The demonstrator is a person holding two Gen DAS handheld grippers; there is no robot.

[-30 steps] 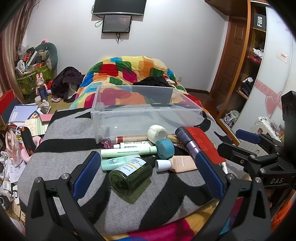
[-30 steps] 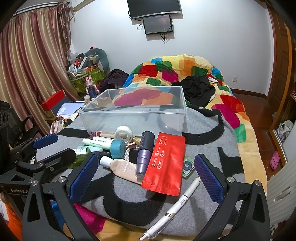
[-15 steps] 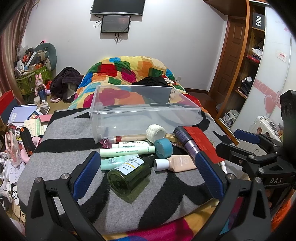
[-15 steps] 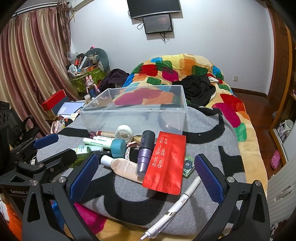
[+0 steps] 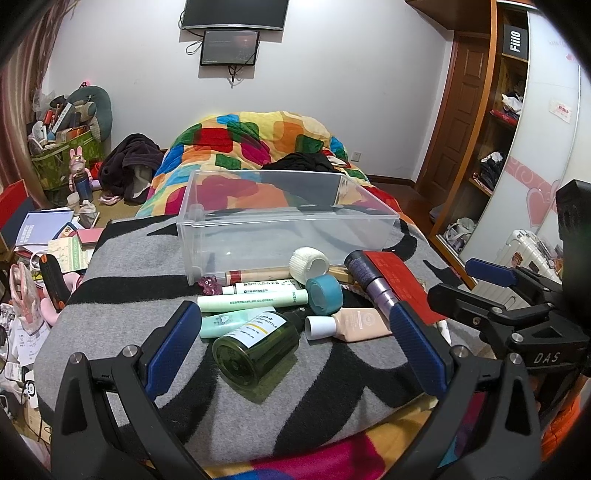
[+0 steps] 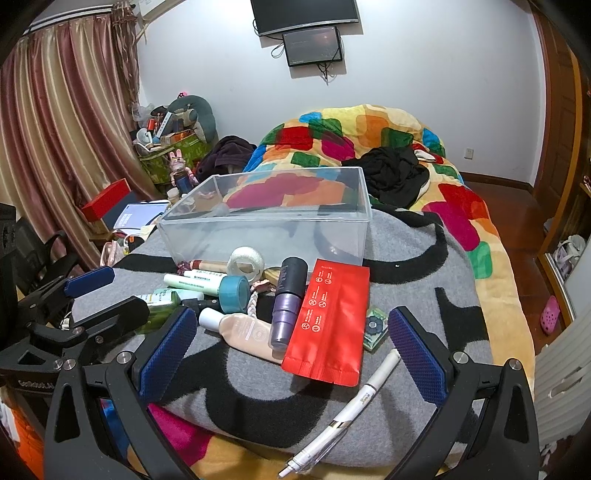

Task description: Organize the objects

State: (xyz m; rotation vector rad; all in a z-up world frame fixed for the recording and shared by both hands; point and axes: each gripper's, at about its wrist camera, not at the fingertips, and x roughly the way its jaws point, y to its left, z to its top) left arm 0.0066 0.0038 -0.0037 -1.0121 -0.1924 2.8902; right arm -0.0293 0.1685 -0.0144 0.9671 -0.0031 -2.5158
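Jaws wide on both grippers, holding nothing, clutter beside clear bin (image 5: 288, 221), blanket edge (image 6: 332, 454) near.

Home bedroom, bed (image 5: 122, 295) with patchwork quilt (image 5: 258, 144), wall-mounted TV (image 5: 234, 13), curtains (image 6: 55, 140), wooden wardrobe (image 5: 491, 122), clutter on floor

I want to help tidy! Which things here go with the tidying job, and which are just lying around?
For tidying: clear box, green bottle, red pouch, white pen, teal tape roll.
Just lying around: black clothes, bunny toy, books.
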